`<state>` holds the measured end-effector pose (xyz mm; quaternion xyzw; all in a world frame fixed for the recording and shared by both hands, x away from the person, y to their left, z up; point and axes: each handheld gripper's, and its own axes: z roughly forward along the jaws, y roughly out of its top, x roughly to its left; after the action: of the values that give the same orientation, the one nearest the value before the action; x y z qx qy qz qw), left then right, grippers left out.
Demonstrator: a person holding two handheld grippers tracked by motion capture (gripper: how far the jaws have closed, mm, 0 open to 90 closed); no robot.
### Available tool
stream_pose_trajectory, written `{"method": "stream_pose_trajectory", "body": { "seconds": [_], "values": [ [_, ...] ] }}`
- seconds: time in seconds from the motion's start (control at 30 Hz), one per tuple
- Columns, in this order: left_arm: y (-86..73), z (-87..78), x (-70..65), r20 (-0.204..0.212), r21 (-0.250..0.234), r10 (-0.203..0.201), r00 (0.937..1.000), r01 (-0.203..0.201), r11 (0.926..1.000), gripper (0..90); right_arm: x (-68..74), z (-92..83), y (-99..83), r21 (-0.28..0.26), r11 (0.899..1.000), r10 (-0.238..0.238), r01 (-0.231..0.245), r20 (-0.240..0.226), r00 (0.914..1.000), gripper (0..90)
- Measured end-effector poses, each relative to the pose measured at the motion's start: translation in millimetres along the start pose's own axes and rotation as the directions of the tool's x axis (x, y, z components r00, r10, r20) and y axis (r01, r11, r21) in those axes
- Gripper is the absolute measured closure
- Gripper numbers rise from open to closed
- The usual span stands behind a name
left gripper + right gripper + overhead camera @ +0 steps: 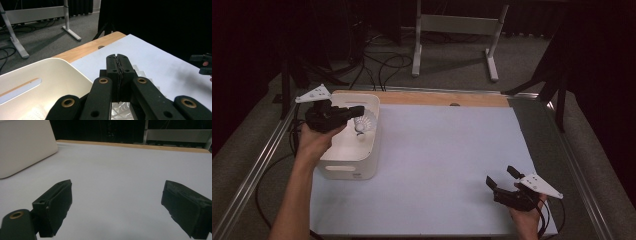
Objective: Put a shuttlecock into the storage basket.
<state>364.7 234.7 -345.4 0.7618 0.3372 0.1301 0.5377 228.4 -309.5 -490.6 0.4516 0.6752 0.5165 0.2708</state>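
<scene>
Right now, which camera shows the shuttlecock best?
The high view: the whole shuttlecock shows there, held by the left gripper above the white bin. The left gripper view catches just bits of its white skirt behind the shut jaws. The right gripper view gives the bin's side, with open jaws over the table.

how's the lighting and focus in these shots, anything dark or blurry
High view: white table top evenly lit, surroundings dark, left gripper holding a shuttlecock over the white bin. Left gripper view: near jaws soft, background black. Right gripper view: dim, open right gripper jaws blurry at the edges.
</scene>
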Motion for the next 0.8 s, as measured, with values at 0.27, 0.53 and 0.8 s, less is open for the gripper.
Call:
{"method": "stream_pose_trajectory", "body": {
  "seconds": [0.27, 0.53, 0.8],
  "values": [
    [-0.5, -0.4, 1.5, -0.015, 0.002, -0.006, 0.9999, 0.006, 1.0000, 89.9, -0.1, 0.0, 0.0, 0.000, 1.000, -0.001, 0.001, 0.000, 1.0000, 9.9],
    [-0.8, -1.2, 2.1, -0.046, -0.021, -0.036, 0.9983, 0.035, 0.9992, 59.0, -0.1, -0.2, 0.1, -0.002, 1.000, 0.002, -0.002, 0.002, 1.0000, 9.9],
    [-0.2, 7.7, -4.2, -0.111, -0.001, -0.040, 0.9930, 0.041, 0.9992, 14.5, -0.4, -0.7, 0.2, 0.000, 1.000, -0.001, 0.001, 0.003, 1.0000, 9.9]
  ]
}}
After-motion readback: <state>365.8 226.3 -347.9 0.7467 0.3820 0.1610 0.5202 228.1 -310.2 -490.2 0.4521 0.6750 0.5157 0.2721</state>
